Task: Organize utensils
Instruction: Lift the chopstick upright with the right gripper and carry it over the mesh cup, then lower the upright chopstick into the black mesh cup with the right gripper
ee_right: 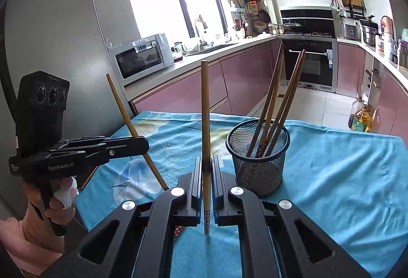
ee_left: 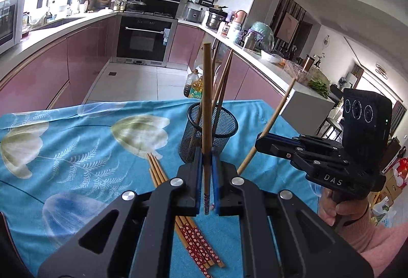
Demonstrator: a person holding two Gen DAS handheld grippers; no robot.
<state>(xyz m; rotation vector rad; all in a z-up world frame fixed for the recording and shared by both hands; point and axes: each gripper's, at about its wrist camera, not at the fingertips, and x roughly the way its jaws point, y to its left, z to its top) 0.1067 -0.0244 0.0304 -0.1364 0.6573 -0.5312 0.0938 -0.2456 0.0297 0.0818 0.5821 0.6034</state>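
Note:
A black mesh cup (ee_left: 210, 132) stands on the blue cloth and holds several wooden chopsticks (ee_right: 275, 104); it also shows in the right wrist view (ee_right: 257, 153). My left gripper (ee_left: 207, 158) is shut on one chopstick (ee_left: 207, 99), held upright just before the cup. My right gripper (ee_right: 206, 163) is shut on another chopstick (ee_right: 204, 109), also upright, to the left of the cup. The right gripper also shows in the left wrist view (ee_left: 260, 141), and the left gripper in the right wrist view (ee_right: 145, 144). Several chopsticks with red patterned ends (ee_left: 196, 234) lie on the cloth below my left gripper.
The table wears a blue floral cloth (ee_left: 76, 150). Oil bottles (ee_left: 195, 85) stand on the floor beyond its far edge. Pink kitchen cabinets, an oven (ee_left: 144, 38) and a microwave (ee_right: 140, 56) lie behind.

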